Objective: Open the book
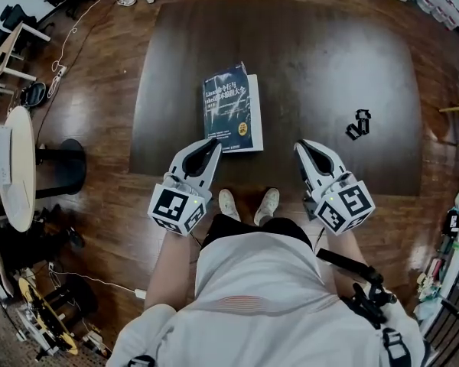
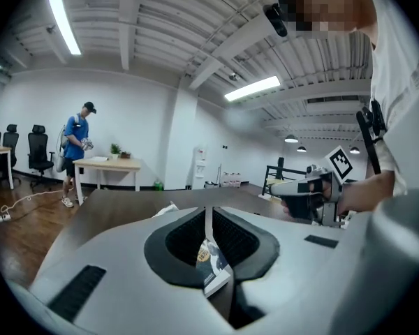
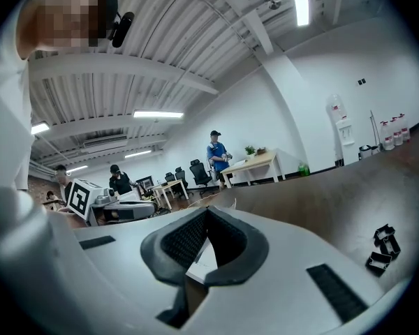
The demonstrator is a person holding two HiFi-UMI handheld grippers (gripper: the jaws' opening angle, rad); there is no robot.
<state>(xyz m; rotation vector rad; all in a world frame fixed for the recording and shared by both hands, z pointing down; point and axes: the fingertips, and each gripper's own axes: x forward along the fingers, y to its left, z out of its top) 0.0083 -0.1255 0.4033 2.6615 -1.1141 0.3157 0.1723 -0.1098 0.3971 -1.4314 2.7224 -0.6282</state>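
A closed book (image 1: 231, 107) with a dark blue cover lies flat near the front edge of the dark wooden table (image 1: 329, 60). My left gripper (image 1: 216, 143) hovers just short of the book's near left corner, jaws shut and empty. My right gripper (image 1: 301, 145) hangs over the table's front edge, to the right of the book and apart from it, jaws also together with nothing in them. In the left gripper view the book (image 2: 211, 260) shows through the gap below the closed tips (image 2: 209, 210). The right gripper view shows the book's pale edge (image 3: 204, 257) below its joined tips (image 3: 208, 211).
A small black clip-like object (image 1: 358, 125) lies on the table right of the book, also in the right gripper view (image 3: 383, 250). My feet (image 1: 249, 203) stand at the table's front edge. A round white table (image 1: 19, 167) is at left. A person in blue (image 2: 75, 145) stands by a far desk.
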